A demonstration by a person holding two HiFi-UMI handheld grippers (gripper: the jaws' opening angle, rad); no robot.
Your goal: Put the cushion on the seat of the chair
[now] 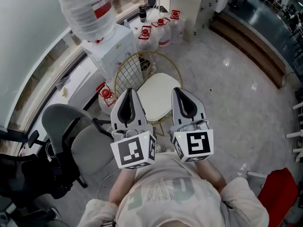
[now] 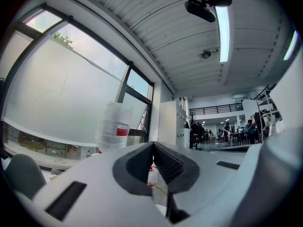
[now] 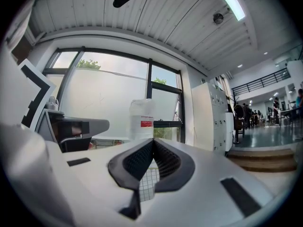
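A cream round cushion (image 1: 158, 96) lies on the seat of a gold wire chair (image 1: 137, 70) below my hands. My left gripper (image 1: 130, 91) and right gripper (image 1: 178, 90) are held side by side, level, above the chair's near edge. Both are shut with nothing between their pads. In the left gripper view the left gripper's (image 2: 152, 144) jaws meet at the tip. The right gripper view shows the right gripper's (image 3: 153, 141) jaws closed too, with the chair's wire mesh (image 3: 147, 183) showing below them.
A water dispenser with a big bottle (image 1: 87, 8) stands behind the chair by the window, and spare jugs (image 1: 163, 30) sit on the floor. A grey office chair (image 1: 80, 136) is close on the left. A red object (image 1: 279, 193) lies at the lower right.
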